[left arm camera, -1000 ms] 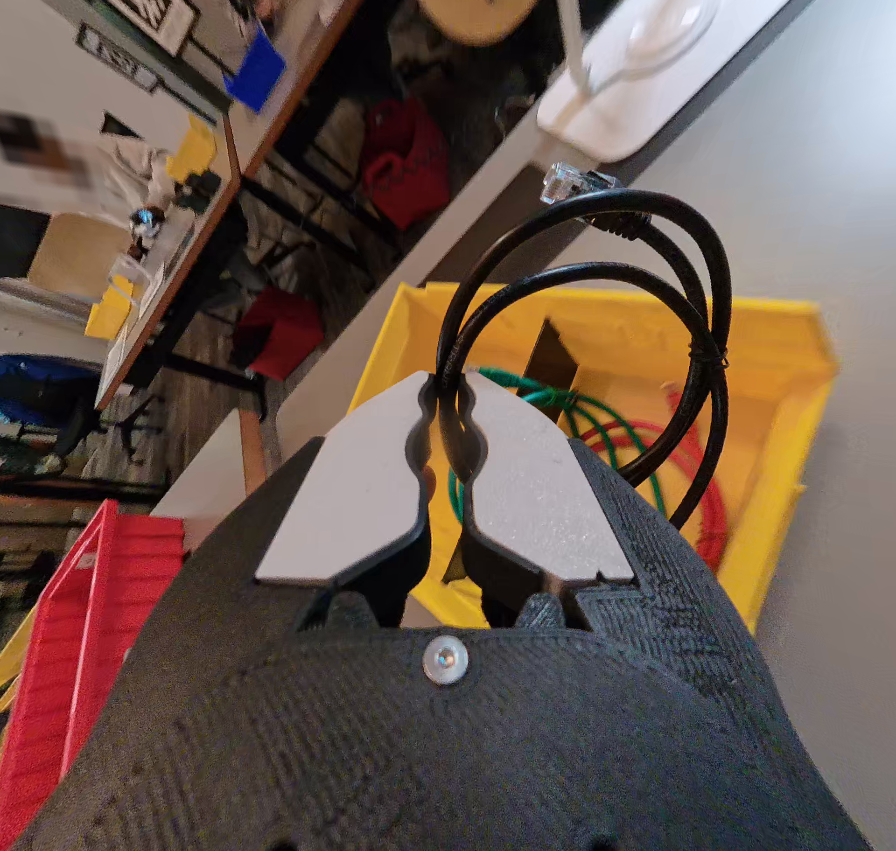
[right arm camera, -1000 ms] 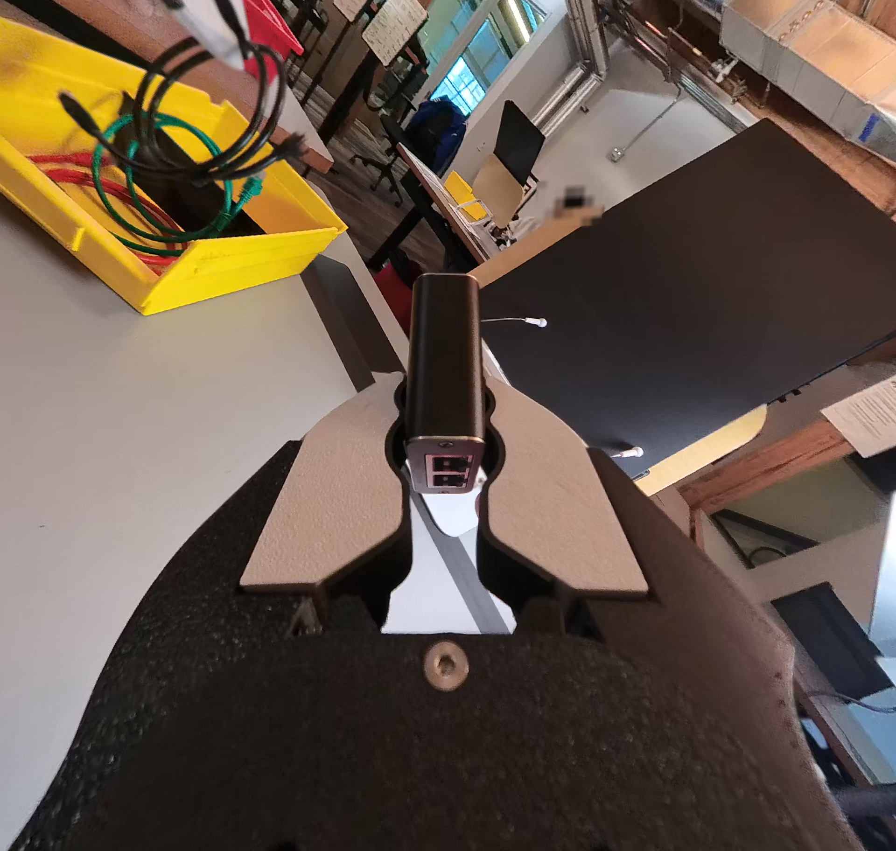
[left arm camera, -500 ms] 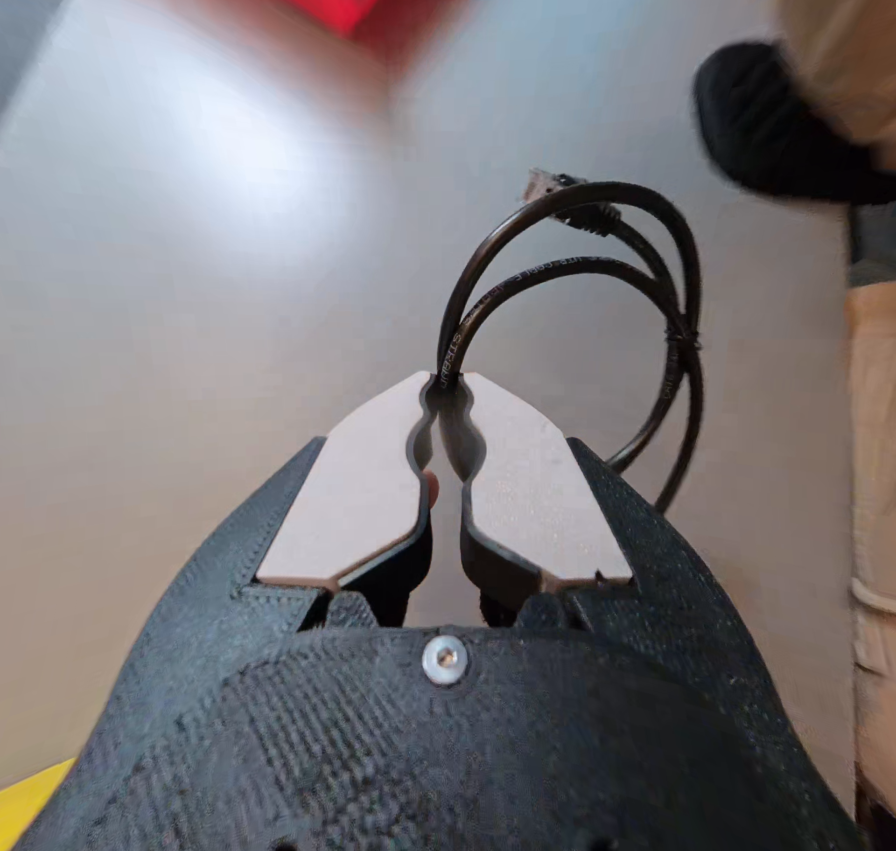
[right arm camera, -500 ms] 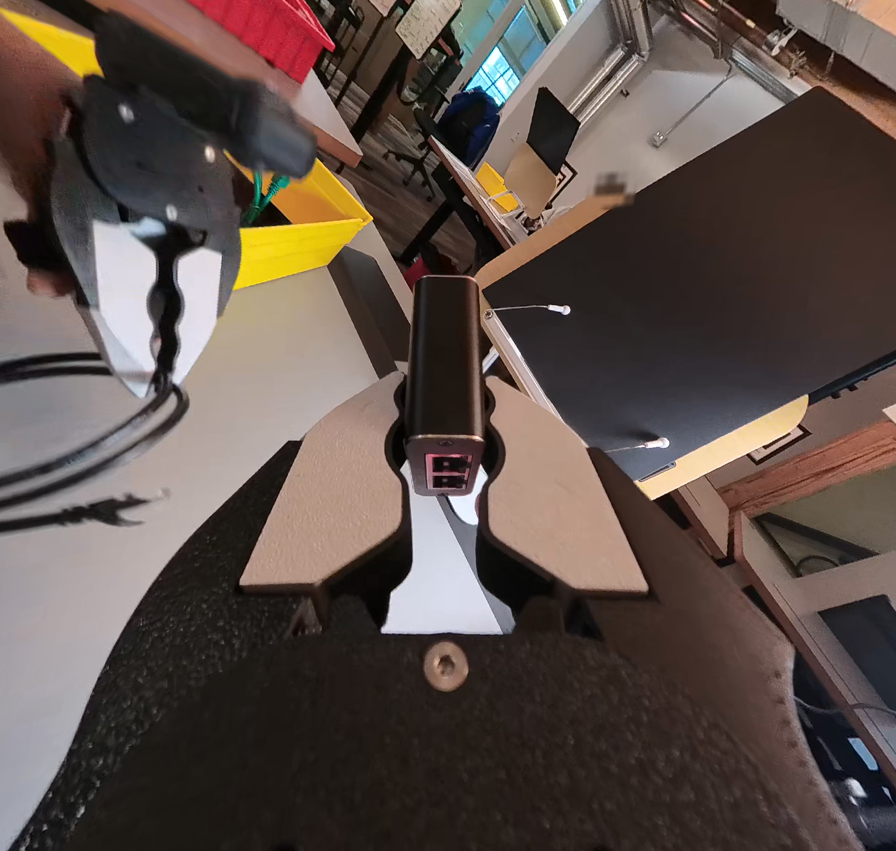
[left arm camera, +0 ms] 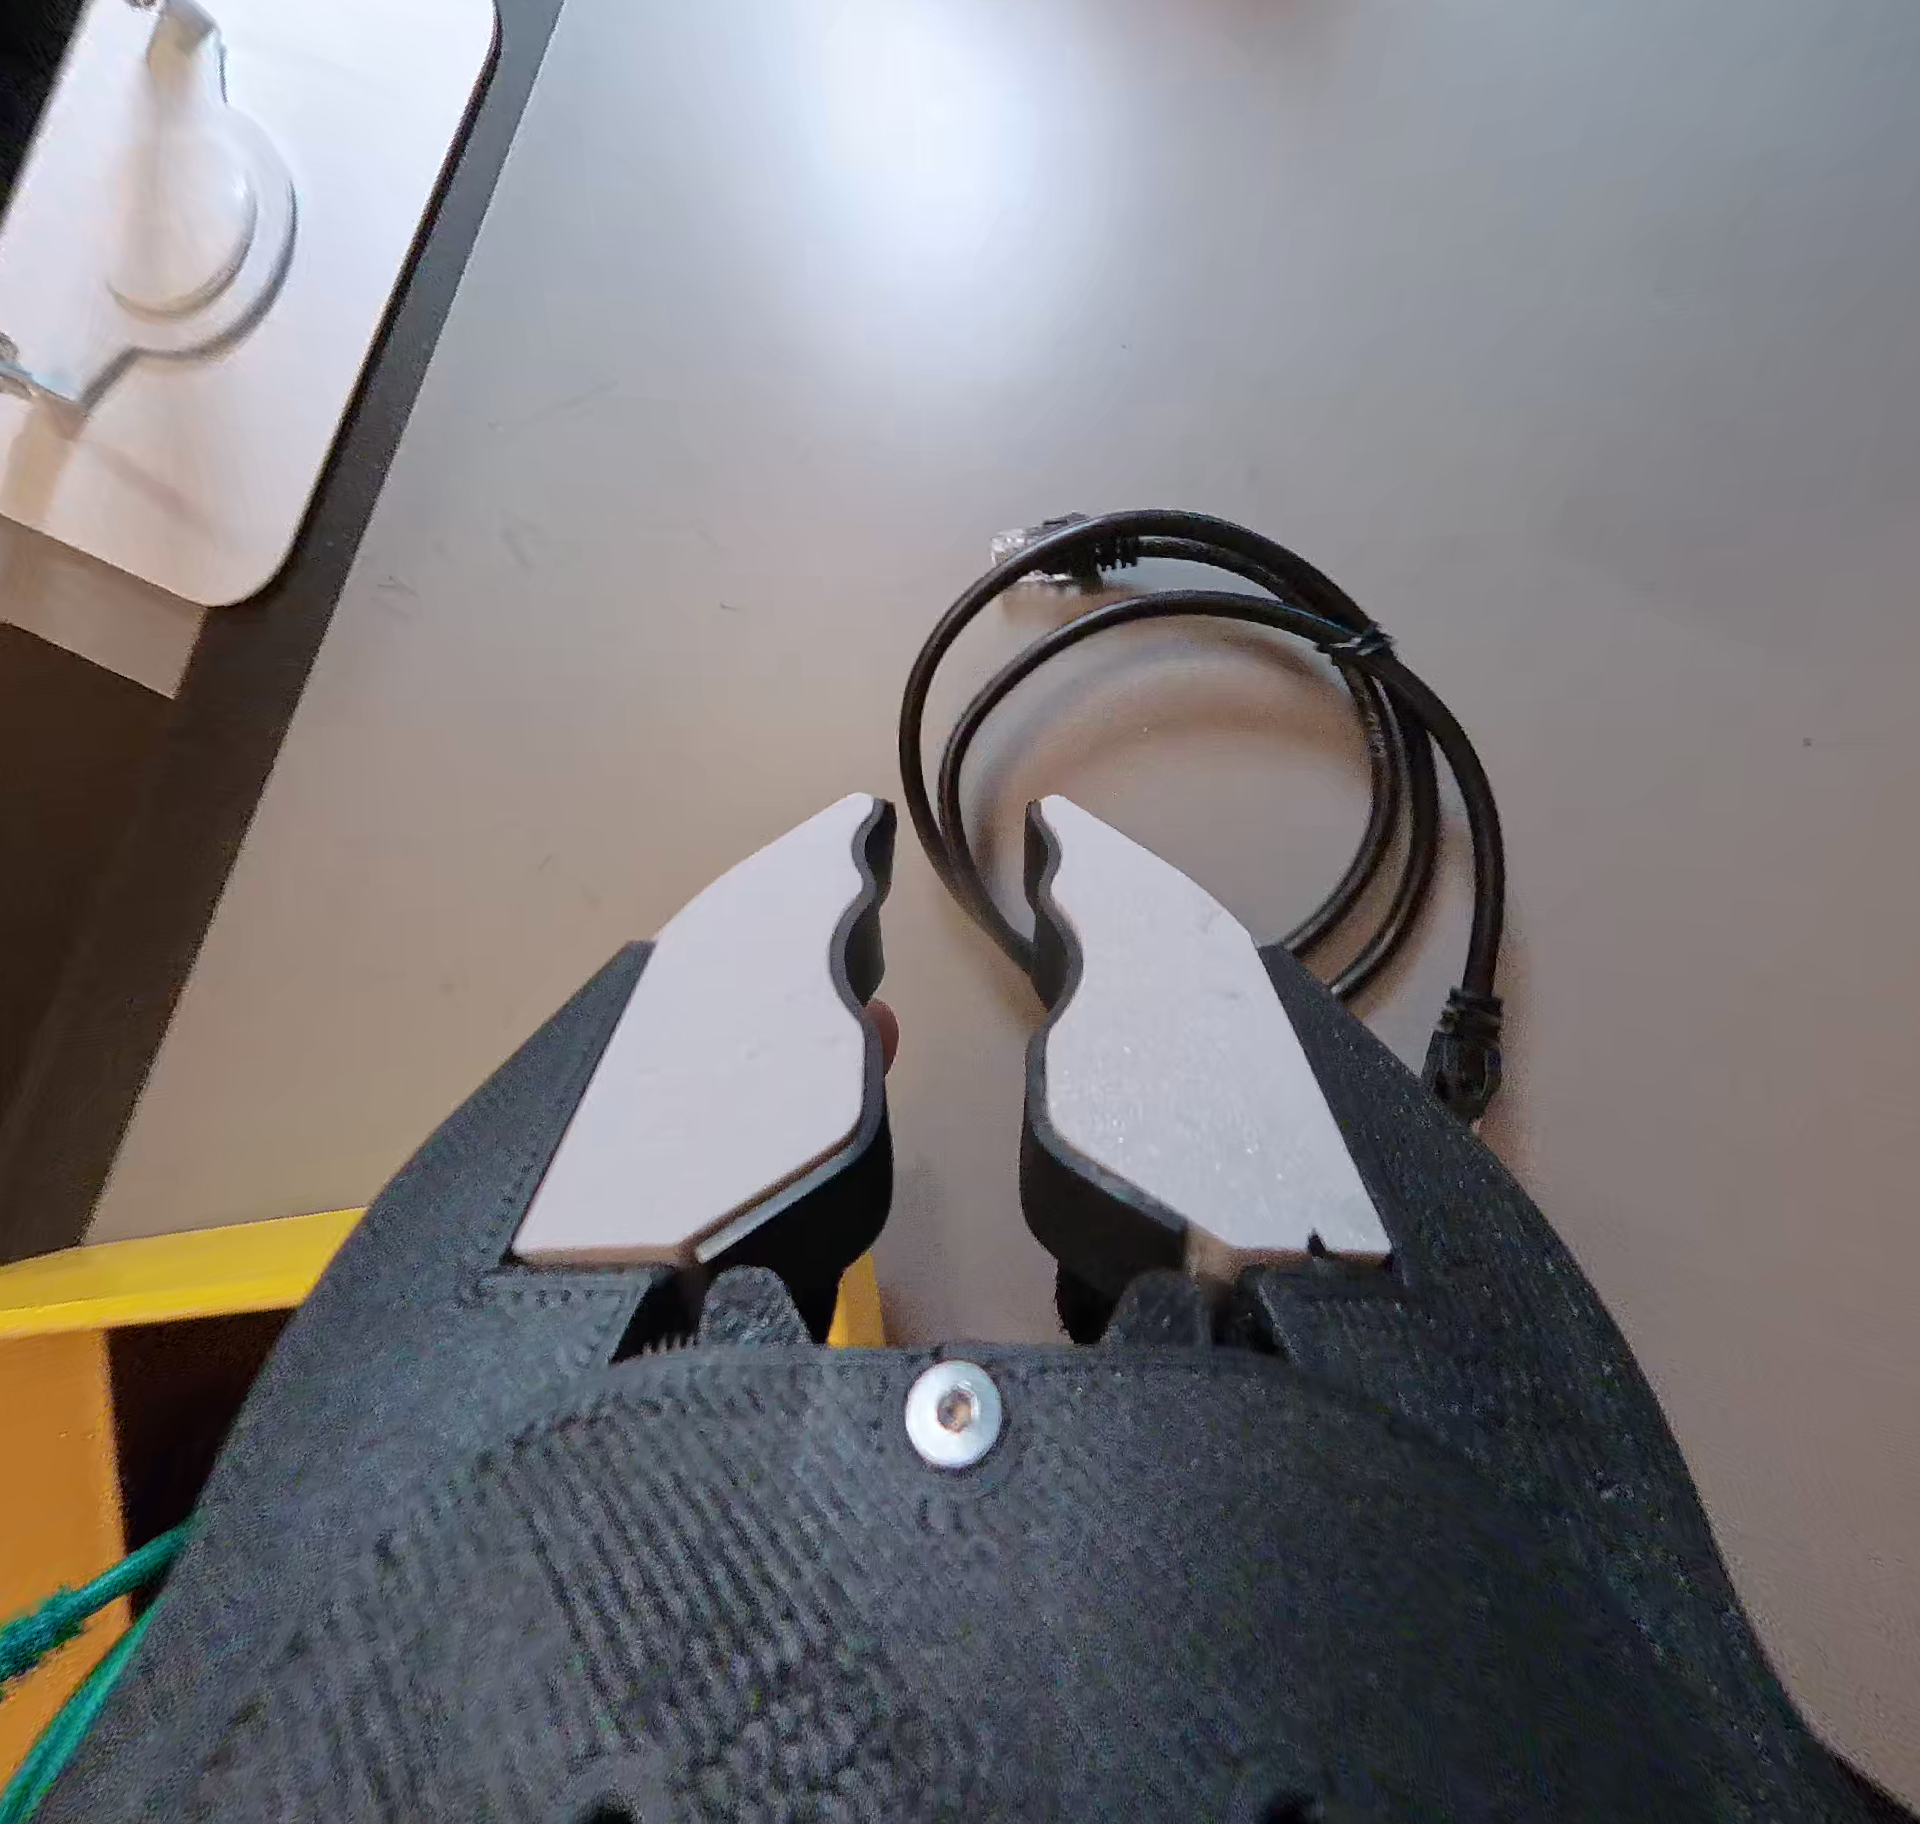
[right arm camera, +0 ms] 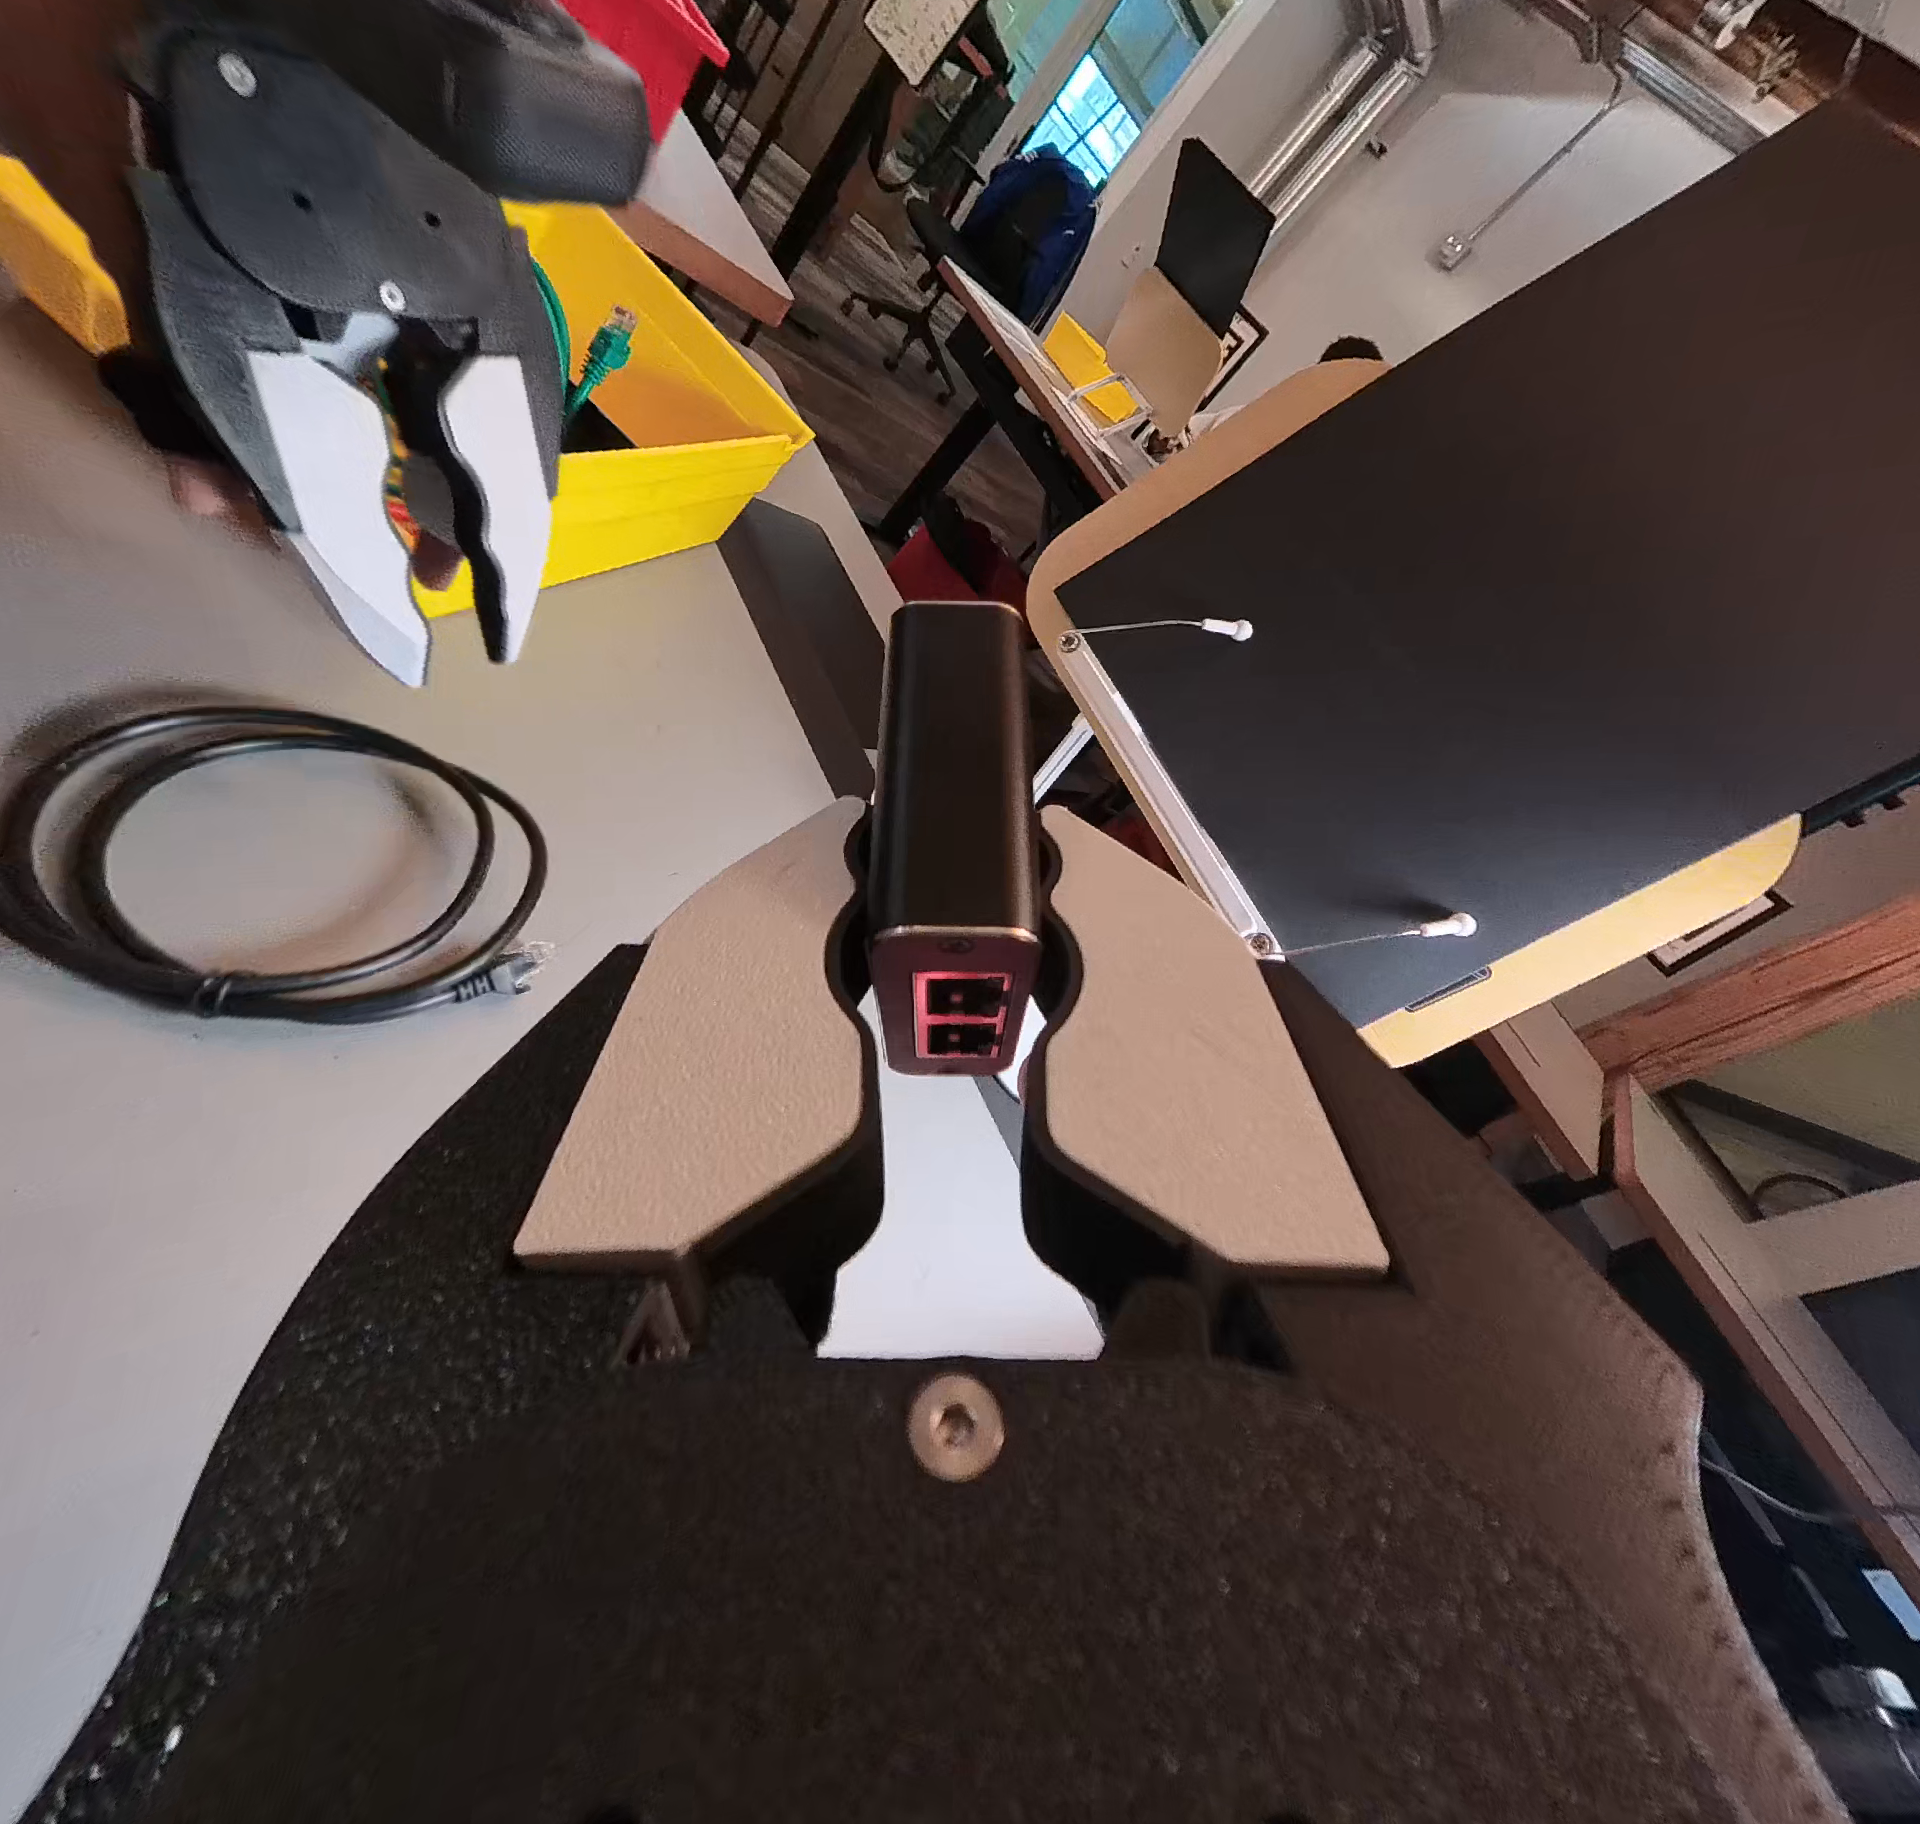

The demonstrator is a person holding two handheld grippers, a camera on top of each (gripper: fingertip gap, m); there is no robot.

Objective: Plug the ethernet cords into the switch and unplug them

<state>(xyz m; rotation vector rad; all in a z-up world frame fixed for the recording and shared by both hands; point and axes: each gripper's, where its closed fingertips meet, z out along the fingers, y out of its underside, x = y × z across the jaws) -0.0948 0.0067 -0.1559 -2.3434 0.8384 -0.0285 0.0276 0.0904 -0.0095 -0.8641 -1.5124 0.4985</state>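
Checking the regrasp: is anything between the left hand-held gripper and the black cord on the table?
Nothing visible. The left hand-held gripper is open just above the coiled black cord, which lies alone on the bare grey table.

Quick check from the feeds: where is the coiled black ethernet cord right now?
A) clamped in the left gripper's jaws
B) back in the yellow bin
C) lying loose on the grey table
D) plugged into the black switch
C: the coiled black ethernet cord lies flat on the grey table, while the left gripper hangs over it with its jaws apart and empty.
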